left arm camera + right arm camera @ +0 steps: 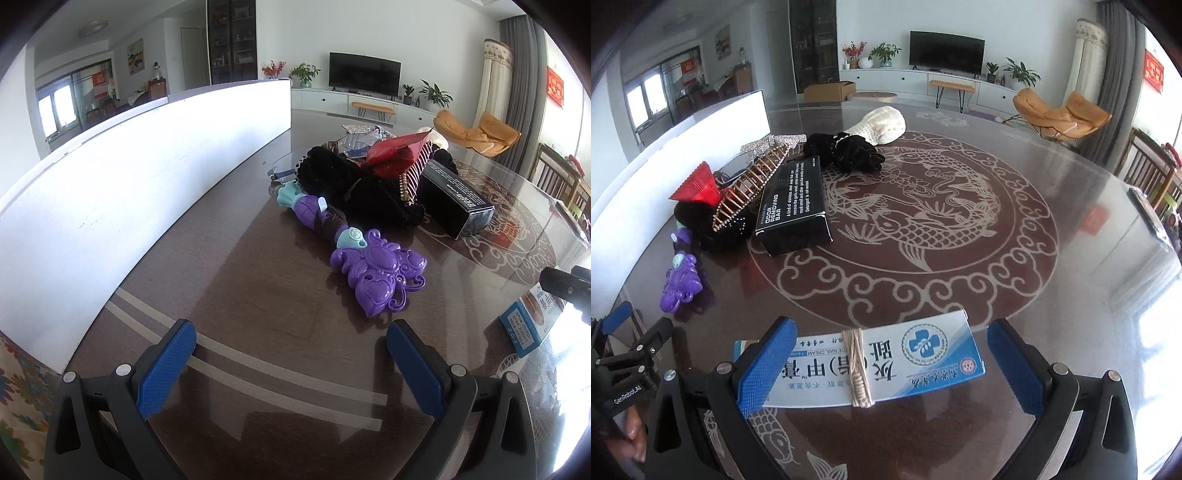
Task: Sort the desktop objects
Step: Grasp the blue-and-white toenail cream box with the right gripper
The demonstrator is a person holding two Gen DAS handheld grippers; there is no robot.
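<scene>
So we've got a dark glossy table (pixel 1071 229) with a carp pattern under the glass, and most of the clutter sits in one heap on the left side. Our left gripper (pixel 291 354) hangs low over the table with its blue pads spread wide and nothing between them; the purple toy wand (pixel 373 269) lies just ahead of it, flat on the table, its far end tucked against the heap. Our right gripper (pixel 892 360) is spread wide too, and the blue and white nail cream box (pixel 871 365) lies flat between its fingers, with a little bundle of cream string (pixel 857 369) resting across the top of it. From the right wrist view we can't tell if either pad actually touches the box, but nothing is gripped. The heap itself: a black fuzzy cloth (pixel 701 225) at the bottom, a red folded packet (pixel 698 186) and a beaded comb-like clip (pixel 753 184) on top, and a black odor removing bar box (pixel 794 206) leaning against its right side. Behind that are another black fuzzy piece (pixel 846 151) and a cream knitted pouch (pixel 882 125). As for containers, the only one is the long white bin (pixel 129 177) along the left edge, and we only see its outer wall, so its contents are hidden.
</scene>
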